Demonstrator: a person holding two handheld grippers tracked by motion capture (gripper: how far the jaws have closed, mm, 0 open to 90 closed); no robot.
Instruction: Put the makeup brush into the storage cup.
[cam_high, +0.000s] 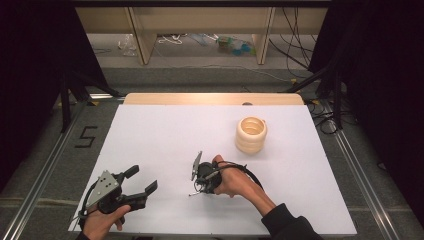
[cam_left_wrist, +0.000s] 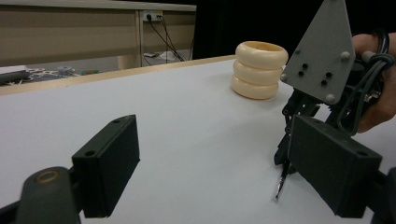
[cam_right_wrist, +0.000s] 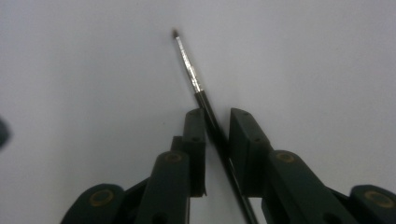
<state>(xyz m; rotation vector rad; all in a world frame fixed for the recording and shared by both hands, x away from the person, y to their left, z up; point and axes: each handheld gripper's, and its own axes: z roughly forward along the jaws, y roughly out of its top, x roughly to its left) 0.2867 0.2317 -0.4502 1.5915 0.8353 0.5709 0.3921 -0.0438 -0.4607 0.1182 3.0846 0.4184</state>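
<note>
A white table carries a stack of three cream rings, standing upright toward its far right part. On the floor left of the table a dark mark reads "5"; no other writing is legible.

The right gripper is nearer the person than the ring stack and a little to its left, tipped down toward the tabletop. Its jaws are closed on a thin paintbrush with a dark handle and a silver ferrule; the brush tip points down at the white surface, and I cannot tell whether it touches. The grey three-cornered plate stands on top of this gripper, with the ring stack behind it.

The left gripper sits well to the left of the ring stack, near the table's front edge, jaws spread wide with nothing between them.
</note>
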